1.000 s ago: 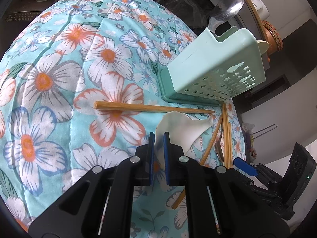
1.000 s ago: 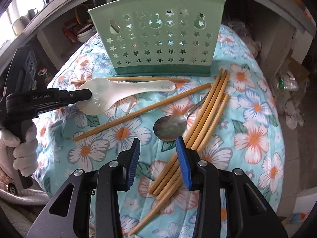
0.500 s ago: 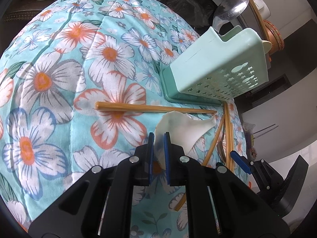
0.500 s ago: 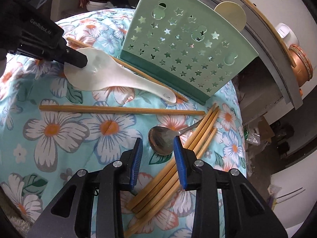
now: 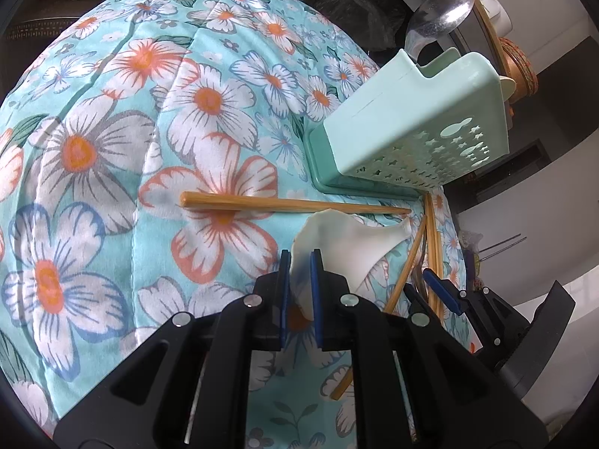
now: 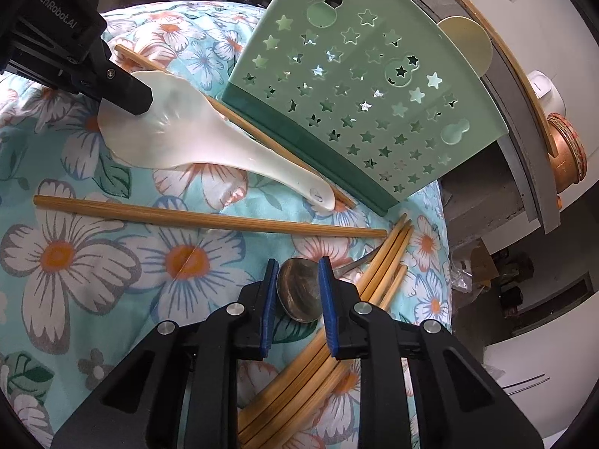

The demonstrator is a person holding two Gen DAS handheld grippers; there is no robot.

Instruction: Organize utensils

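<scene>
left gripper (image 5: 300,258) pinching white spoon (image 5: 337,239)

The right hand-held gripper (image 6: 297,286) moved forward and down over the second, and its fingers narrowed until the metal spoon (image 6: 299,293) bowl sat between them. The bundle of chopsticks (image 6: 359,292), formerly straight ahead, ended up just right of it.
</scene>
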